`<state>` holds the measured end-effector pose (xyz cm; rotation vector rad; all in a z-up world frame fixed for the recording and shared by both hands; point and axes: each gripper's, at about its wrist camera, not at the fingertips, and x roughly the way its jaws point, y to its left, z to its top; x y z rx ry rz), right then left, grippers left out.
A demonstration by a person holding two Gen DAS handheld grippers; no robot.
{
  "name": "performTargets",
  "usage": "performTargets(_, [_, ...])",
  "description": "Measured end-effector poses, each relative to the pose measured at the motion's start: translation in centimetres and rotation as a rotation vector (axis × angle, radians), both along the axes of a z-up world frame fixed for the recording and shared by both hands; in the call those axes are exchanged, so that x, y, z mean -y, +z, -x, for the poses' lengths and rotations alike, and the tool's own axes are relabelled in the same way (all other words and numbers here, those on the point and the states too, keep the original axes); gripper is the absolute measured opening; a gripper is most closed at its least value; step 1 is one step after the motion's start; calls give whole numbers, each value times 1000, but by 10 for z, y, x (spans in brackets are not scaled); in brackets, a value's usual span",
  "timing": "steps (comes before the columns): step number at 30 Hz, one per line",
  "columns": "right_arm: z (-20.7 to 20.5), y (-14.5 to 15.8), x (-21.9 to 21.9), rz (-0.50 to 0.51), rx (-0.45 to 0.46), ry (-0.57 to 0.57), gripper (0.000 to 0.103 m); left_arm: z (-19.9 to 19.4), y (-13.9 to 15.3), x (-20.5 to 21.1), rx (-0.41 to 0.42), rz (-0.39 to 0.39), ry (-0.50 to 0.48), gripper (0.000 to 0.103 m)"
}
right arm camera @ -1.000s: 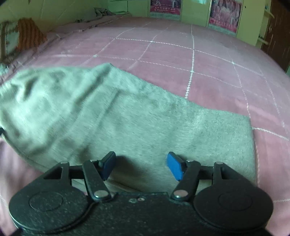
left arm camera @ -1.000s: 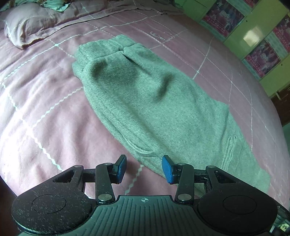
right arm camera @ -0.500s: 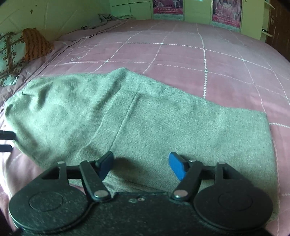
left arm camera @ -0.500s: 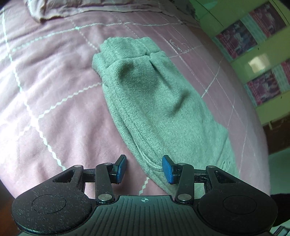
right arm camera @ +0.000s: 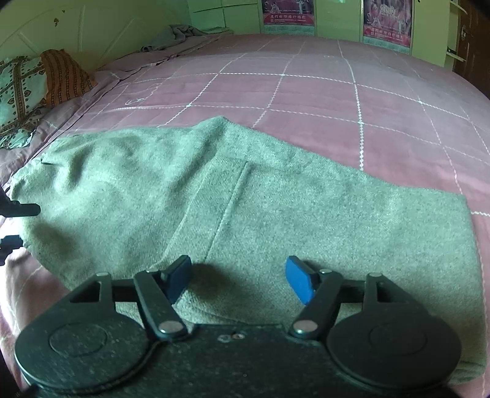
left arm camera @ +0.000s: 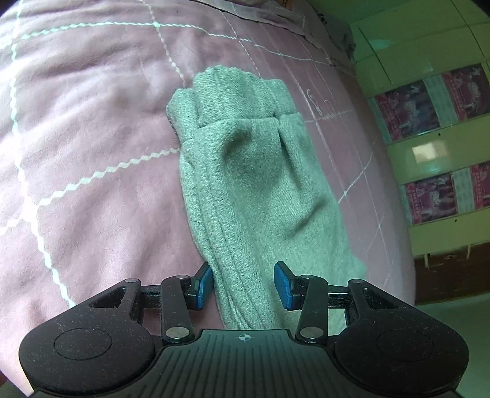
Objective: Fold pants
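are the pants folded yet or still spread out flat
Partly folded: the grey-green pants lie lengthwise as one narrow strip on the pink bedspread, one cuff stacked on the other, not yet folded crosswise.

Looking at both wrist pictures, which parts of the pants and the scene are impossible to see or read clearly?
- Left wrist view: the pants near end is hidden under the left hand-held gripper body.
- Right wrist view: the near edge of the pants is covered by the right hand-held gripper, whose jaws are opening.
- Right wrist view: the posters have text too small to read.
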<state>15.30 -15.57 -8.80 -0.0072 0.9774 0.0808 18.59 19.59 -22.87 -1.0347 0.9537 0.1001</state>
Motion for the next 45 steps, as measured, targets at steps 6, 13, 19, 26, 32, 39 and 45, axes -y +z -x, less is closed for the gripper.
performTargets(6, [-2, -3, -3, 2, 3, -5, 76, -15, -16, -19, 21, 14, 66, 43])
performTargets(13, [-3, -4, -5, 15, 5, -2, 77, -48, -26, -20, 60, 11, 82, 42])
performTargets(19, [-3, -4, -8, 28, 3, -2, 77, -51, -36, -24, 94, 74, 105, 18])
performTargets(26, [-10, 6, -15, 82, 20, 18, 68, -55, -9, -17, 162, 1, 66, 16])
performTargets(32, [-20, -8, -16, 114, -45, 58, 72, -70, 52, 15, 295, -170, -78, 16])
performTargets(39, [-12, 1, -9, 86, -35, 60, 70, -61, 113, 74, 442, -350, -296, 16])
performTargets(45, [3, 21, 23, 55, 1, -2, 70, -58, 137, 173, 524, -443, -596, 16])
